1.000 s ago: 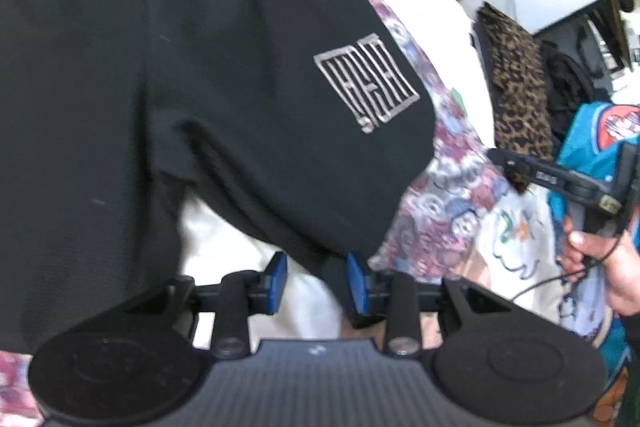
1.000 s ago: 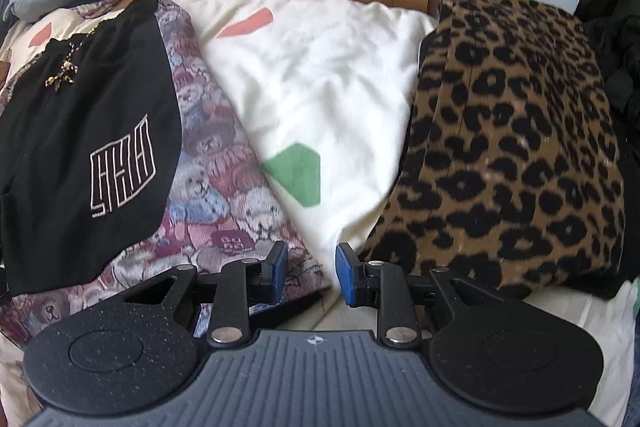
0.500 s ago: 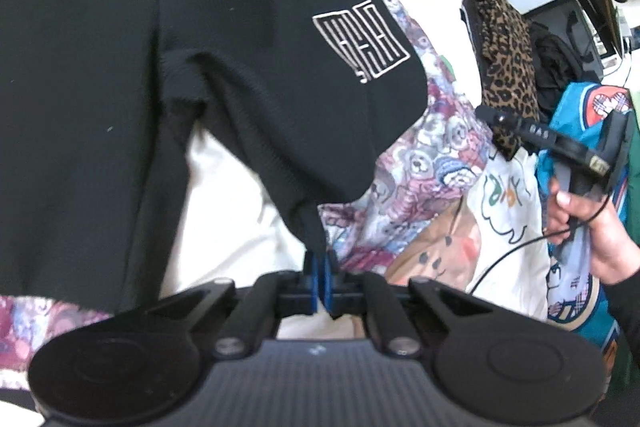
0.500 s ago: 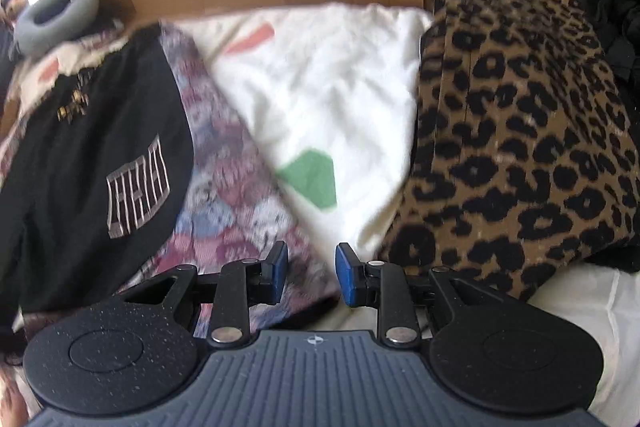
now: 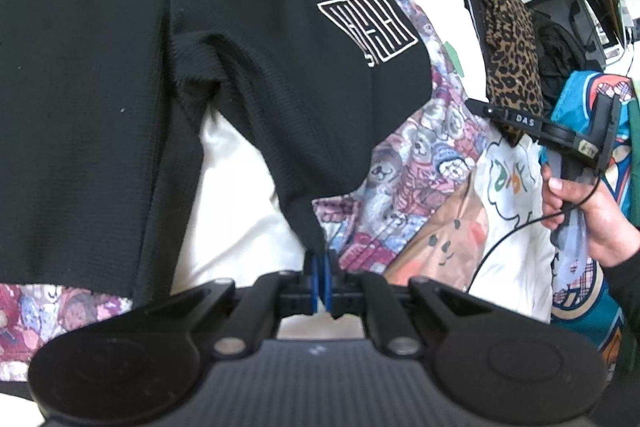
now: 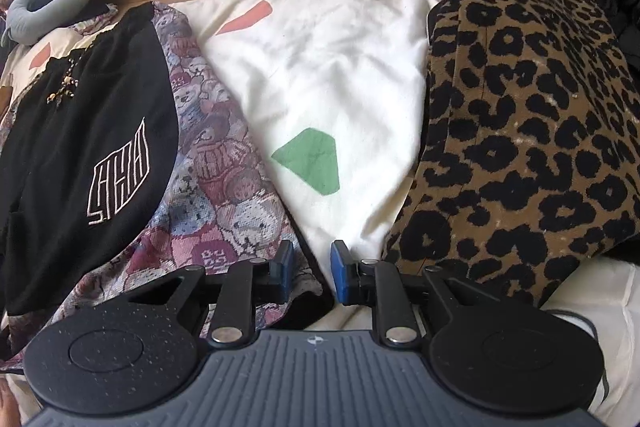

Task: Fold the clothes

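At 6 o'clock in the left wrist view, the left gripper pinches the black knit shorts hem corner. The right gripper, jaws just closing, holds nothing above the teddy-bear-print cloth.

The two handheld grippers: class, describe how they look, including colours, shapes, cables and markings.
Each has black linkage arms, two round black discs, a ribbed grey body and blue pads: left gripper, right gripper. In the left view, the right gripper's side reads "DAS", a thin black cable trails, and a dark sleeve shows.
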A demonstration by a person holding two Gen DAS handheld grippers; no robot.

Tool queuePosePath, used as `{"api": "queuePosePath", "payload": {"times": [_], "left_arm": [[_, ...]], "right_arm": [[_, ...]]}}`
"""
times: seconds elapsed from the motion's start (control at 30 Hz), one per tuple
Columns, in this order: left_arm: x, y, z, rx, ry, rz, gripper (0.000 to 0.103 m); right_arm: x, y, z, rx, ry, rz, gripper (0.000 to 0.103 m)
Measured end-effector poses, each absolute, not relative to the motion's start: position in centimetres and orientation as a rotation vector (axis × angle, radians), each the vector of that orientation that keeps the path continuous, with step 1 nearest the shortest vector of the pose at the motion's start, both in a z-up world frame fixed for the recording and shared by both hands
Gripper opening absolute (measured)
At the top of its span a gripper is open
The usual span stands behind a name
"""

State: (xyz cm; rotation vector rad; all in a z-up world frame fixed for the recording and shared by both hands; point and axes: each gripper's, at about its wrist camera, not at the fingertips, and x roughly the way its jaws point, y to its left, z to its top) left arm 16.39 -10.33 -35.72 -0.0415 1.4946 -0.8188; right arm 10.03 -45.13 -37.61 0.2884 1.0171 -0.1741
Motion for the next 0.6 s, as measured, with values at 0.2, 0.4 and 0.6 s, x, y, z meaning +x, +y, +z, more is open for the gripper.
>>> {"api": "queuePosePath", "payload": {"times": [0.2, 0.4, 0.6], "left_arm": [[16.4, -10.4, -35.6, -0.042, 1.495, -0.827, 0.003], [16.3, -10.6, -34.8, -0.044, 1.498, -0.863, 0.003], [15.9, -11.5, -33.8, -0.073, 1.507, -0.941, 0.003]], "right_arm": [[9.2, -44.9, -37.8, 0.299, 1.054, -0.162, 0.027], [9.4, -44.3, -37.1, 0.244, 1.065, -0.134, 0.007], [9.4, -45.5, -34.8, 0.191, 1.034, -0.164, 0.006]]}}
